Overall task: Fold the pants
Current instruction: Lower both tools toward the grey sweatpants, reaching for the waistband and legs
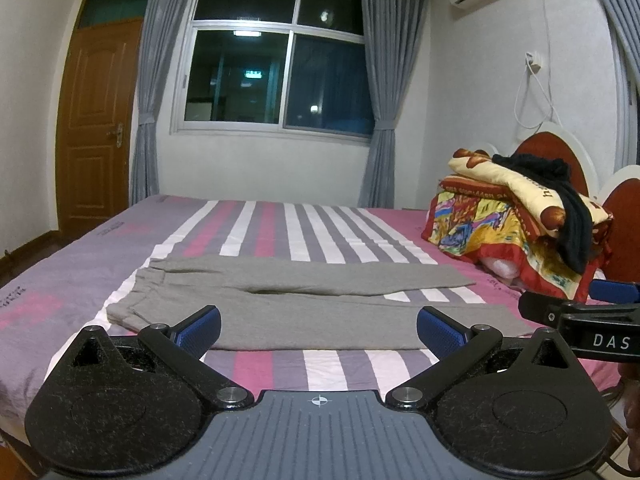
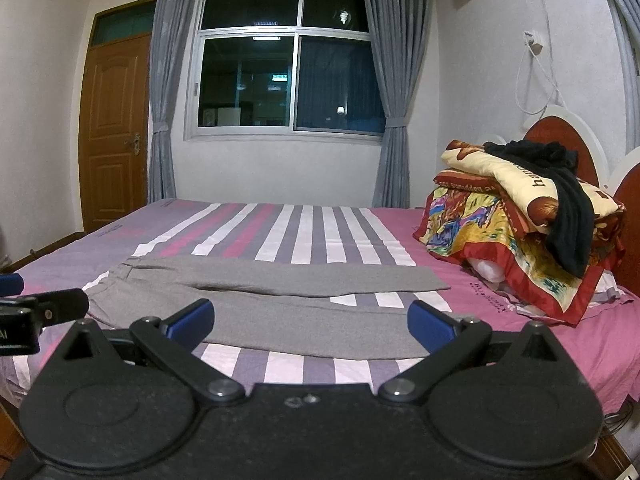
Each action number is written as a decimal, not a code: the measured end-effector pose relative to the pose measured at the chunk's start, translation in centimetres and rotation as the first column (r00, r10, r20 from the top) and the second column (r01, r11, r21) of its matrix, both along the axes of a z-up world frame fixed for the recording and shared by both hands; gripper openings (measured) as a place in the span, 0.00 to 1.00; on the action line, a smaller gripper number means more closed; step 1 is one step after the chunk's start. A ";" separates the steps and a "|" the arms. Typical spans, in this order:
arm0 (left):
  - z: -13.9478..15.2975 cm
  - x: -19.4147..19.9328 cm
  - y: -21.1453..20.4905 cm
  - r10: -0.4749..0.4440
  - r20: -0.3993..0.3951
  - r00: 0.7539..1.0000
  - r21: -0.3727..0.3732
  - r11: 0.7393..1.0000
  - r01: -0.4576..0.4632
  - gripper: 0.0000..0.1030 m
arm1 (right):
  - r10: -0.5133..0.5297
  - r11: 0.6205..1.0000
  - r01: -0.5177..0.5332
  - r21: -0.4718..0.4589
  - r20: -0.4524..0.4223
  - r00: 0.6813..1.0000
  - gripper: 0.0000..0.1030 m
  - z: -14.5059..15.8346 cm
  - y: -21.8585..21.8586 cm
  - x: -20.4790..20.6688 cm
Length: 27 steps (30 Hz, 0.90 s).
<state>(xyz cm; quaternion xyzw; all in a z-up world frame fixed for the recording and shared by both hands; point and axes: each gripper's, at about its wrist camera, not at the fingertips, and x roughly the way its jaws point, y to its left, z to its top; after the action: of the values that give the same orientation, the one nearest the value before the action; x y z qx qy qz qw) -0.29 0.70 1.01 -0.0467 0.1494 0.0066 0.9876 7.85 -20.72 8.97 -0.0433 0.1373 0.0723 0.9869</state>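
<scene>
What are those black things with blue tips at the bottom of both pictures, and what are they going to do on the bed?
They are tongs that a person holds, one in each hand. Each has a little camera looking forward along its two fingers, so each picture is one tool's own view. One picture is from the left tongs, the other from the right tongs. Both are open and hold nothing. At the edge of each picture you can spot a bit of the other tool.

On the striped bed lie grey pants, spread flat with the waist to the left and the two legs running right. They are not folded yet. At the head of the bed sits a pile of colourful blankets with a black garment draped over it.
</scene>
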 end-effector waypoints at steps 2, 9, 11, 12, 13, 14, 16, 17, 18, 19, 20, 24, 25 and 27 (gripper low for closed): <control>0.0 0.0 0.0 0.000 -0.001 1.000 0.003 1.000 0.000 1.00 | 0.002 1.000 -0.002 0.000 -0.001 1.000 1.00 -0.1 0.0 0.0; 1.0 1.8 1.9 0.013 0.047 0.999 0.006 1.000 -0.013 1.00 | 0.108 0.993 -0.107 -0.045 0.027 0.994 1.00 0.0 -0.1 2.3; 1.4 3.7 3.3 0.017 0.048 0.999 0.022 1.000 -0.018 1.00 | 0.154 0.986 -0.152 -0.062 0.030 0.988 1.00 0.6 0.0 4.4; 1.7 4.9 4.2 0.026 0.034 0.999 0.026 0.999 -0.026 1.00 | 0.172 0.983 -0.170 -0.067 0.024 0.985 1.00 1.0 0.0 5.5; 1.9 6.0 5.2 0.020 0.032 0.999 0.018 1.000 -0.021 1.00 | 0.182 0.981 -0.181 -0.071 0.019 0.983 1.00 1.4 0.2 6.9; 2.2 7.2 6.3 0.022 0.034 0.999 0.006 1.000 -0.023 1.00 | 0.194 0.979 -0.192 -0.071 0.016 0.981 1.00 1.9 0.2 8.2; 2.6 9.6 8.1 0.056 0.032 0.998 0.004 0.998 -0.056 1.00 | 0.220 0.973 -0.218 -0.073 0.014 0.976 1.00 2.6 0.5 10.6; 2.7 10.9 8.7 0.067 0.031 0.997 0.018 0.998 -0.067 1.00 | 0.220 0.973 -0.218 -0.081 0.018 0.975 1.00 3.0 0.6 11.9; 3.0 12.3 9.6 0.079 0.029 0.996 0.032 0.996 -0.080 1.00 | 0.225 0.971 -0.222 -0.086 0.021 0.974 1.00 3.3 0.7 13.0; 3.2 13.5 10.2 0.091 0.030 0.995 0.043 0.995 -0.092 1.00 | 0.238 0.968 -0.236 -0.090 0.023 0.971 1.00 3.7 0.8 14.6; 3.3 14.9 10.9 0.097 0.024 0.995 0.056 0.994 -0.098 1.00 | 0.253 0.964 -0.250 -0.088 0.029 0.967 1.00 4.0 0.8 15.7; 3.2 20.7 14.5 0.113 0.005 0.994 0.094 0.989 -0.113 1.00 | 0.315 0.948 -0.311 -0.068 0.058 0.947 1.00 5.6 0.8 21.0; 3.0 22.3 15.6 0.122 -0.002 0.993 0.103 0.987 -0.121 1.00 | 0.336 0.941 -0.333 -0.058 0.060 0.940 1.00 5.9 0.9 22.4; 2.4 25.2 17.9 0.125 -0.025 0.992 0.093 0.988 -0.123 1.00 | 0.372 0.928 -0.369 -0.059 0.059 0.926 1.00 6.5 1.4 25.3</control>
<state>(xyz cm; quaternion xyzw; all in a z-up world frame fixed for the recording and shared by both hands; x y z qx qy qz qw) 24.89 18.57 3.36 -0.0107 0.1608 0.0755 0.9840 33.18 -19.34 15.45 -0.0941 0.0943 0.2526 0.9584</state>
